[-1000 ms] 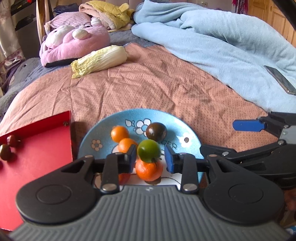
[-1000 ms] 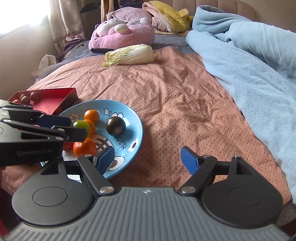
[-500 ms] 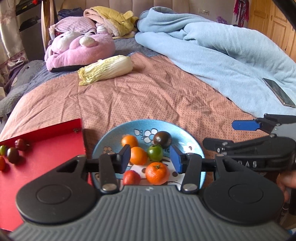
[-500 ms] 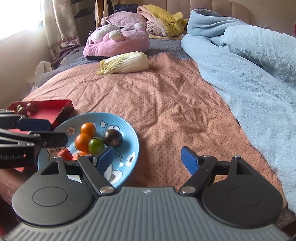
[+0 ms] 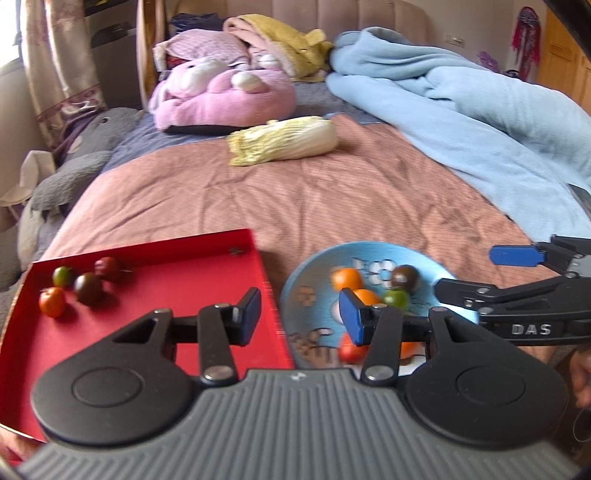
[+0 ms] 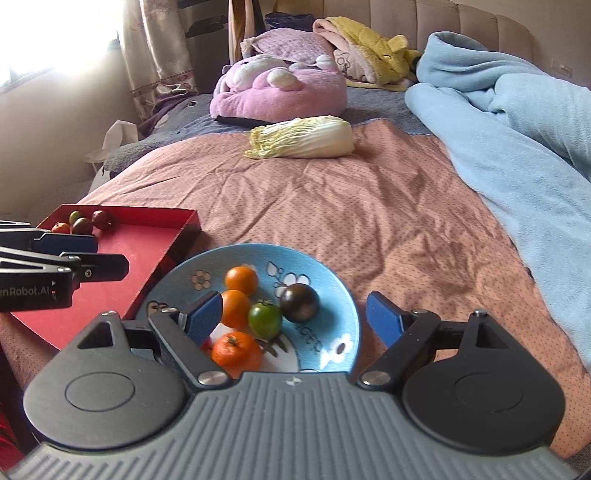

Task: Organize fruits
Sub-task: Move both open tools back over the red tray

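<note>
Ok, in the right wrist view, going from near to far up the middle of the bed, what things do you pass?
Blue plate with its fruit, then bare pink bedspread, then napa cabbage, then pink plush toy, then yellow blanket by the headboard.

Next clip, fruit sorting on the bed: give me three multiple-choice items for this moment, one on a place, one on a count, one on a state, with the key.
1. Where does the cabbage lie?
A. in the red tray
B. on the bedspread in front of the pink plush
C. on the blue plate

2. How many small fruits are in the red tray?
A. two
B. four
C. seven

3. What is between the jaws of the left hand-held gripper?
A. nothing
B. a green tomato
C. an orange

Key: 1 B, it rests on the cover near the plush. 2 B, four sit in the tray's far corner. 3 A, its jaws stand apart and empty, and the green tomato lies on the blue plate.
</note>
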`<state>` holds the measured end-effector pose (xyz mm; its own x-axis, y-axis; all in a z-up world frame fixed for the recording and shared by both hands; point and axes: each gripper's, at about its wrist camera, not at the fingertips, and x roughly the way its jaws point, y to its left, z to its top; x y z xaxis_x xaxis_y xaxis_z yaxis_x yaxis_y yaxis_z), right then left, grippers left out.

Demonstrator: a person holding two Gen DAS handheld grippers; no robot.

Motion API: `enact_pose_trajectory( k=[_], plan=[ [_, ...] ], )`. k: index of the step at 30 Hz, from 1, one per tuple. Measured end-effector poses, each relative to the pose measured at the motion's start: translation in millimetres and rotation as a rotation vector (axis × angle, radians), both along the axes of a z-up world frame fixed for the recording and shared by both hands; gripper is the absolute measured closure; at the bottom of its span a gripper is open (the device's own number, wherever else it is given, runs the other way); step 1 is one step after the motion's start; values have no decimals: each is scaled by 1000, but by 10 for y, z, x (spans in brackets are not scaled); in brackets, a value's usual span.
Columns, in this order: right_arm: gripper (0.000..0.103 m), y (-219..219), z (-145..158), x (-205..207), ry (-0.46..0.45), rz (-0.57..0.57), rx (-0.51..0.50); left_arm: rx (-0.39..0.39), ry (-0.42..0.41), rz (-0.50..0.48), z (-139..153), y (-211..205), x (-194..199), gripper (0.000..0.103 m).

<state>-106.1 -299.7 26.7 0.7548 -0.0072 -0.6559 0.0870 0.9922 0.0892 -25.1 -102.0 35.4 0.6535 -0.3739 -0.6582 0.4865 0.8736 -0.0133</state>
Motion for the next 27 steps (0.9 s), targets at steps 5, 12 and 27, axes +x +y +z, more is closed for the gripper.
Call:
enact_pose_trajectory(
  k=[5, 12, 27],
  plan=[
    [15, 158, 15, 92, 2, 32, 4, 13, -11, 64, -8, 281, 152, 54],
    [15, 402, 50, 255, 2, 84, 8, 24, -28, 190, -35, 706, 404, 54],
    [15, 1054, 177, 665, -7, 224, -6, 32, -28, 380, -95, 1385, 854, 54]
  ],
)
